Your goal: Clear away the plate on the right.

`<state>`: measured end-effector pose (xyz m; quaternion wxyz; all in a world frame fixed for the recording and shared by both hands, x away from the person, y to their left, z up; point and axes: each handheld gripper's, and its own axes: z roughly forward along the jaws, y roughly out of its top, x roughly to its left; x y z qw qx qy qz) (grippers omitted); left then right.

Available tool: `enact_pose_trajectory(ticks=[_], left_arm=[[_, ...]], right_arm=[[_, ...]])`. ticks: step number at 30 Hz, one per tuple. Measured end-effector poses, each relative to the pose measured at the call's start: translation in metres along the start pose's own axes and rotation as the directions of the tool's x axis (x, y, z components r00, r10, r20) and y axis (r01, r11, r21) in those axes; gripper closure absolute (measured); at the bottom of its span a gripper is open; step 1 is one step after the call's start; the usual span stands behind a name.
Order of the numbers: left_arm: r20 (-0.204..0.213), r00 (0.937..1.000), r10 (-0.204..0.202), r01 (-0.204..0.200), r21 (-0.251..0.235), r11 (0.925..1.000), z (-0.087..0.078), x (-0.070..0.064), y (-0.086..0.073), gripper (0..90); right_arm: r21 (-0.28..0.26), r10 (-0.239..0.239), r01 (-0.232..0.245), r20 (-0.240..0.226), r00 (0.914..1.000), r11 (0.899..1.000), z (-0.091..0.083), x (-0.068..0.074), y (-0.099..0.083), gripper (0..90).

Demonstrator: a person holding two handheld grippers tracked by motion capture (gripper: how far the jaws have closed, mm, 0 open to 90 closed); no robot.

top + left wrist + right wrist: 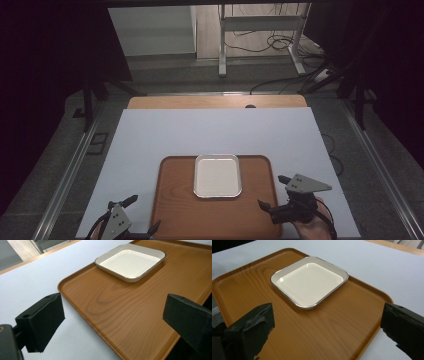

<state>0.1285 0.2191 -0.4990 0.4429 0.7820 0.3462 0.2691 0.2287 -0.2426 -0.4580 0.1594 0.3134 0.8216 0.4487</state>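
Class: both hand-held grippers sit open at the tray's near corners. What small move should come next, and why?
Probably ease the right hand-held gripper forward onto the wooden tray edge: its jaws stand wide apart, holding nothing, and the white dish rests on that tray.

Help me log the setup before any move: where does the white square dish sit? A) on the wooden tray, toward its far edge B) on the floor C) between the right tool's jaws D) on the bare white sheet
A: the white square dish rests on the wooden tray, near its far edge, apart from both tools.
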Motion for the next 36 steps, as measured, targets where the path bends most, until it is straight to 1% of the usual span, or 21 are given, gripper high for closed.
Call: enact_pose_trajectory(ticks=[3,5,10,12,17,19,25,30,36], left_arm=[[0.000,1.0000,0.000,0.000,0.000,1.0000,0.000,0.000,0.000,3.4],[0.000,1.0000,0.001,-0.001,0.001,1.0000,0.000,0.000,0.000,3.4],[0.001,1.0000,-0.001,0.001,0.000,1.0000,0.000,0.000,0.000,3.4],[0.001,1.0000,-0.001,0.001,0.000,1.0000,0.000,0.000,0.000,3.4],[0.001,1.0000,-0.001,0.001,0.000,1.0000,0.000,0.000,0.000,3.4],[0.001,1.0000,-0.001,0.001,0.000,1.0000,0.000,0.000,0.000,3.4],[0.002,1.0000,-0.001,0.001,0.000,1.0000,0.000,0.000,0.000,3.4],[0.002,1.0000,0.003,-0.003,0.001,1.0000,0.001,0.000,0.000,3.4],[0.003,1.0000,0.002,-0.002,0.003,1.0000,0.001,0.000,0.001,3.4]], right_arm=[[-0.002,-0.005,0.005,0.024,0.9997,1.000,-0.007,-0.002,-0.003,0.0],[0.001,0.001,-0.001,0.033,0.9995,1.000,-0.010,-0.003,-0.006,0.0],[-0.015,0.017,-0.016,0.048,0.9987,1.000,-0.020,-0.006,-0.014,0.0],[-0.016,0.019,-0.018,0.052,0.9985,1.000,-0.021,-0.007,-0.015,0.0],[-0.038,0.052,-0.049,0.069,0.9962,0.998,-0.034,-0.010,-0.026,0.0],[-0.048,0.065,-0.062,0.069,0.9955,0.997,-0.037,-0.012,-0.030,0.0],[-0.065,0.073,-0.069,0.068,0.9950,0.995,-0.043,-0.014,-0.042,0.0],[-0.057,0.109,-0.106,0.048,0.9929,0.993,-0.044,-0.017,-0.048,0.0],[-0.034,0.094,-0.093,0.044,0.9946,0.995,-0.041,-0.015,-0.048,0.0]])
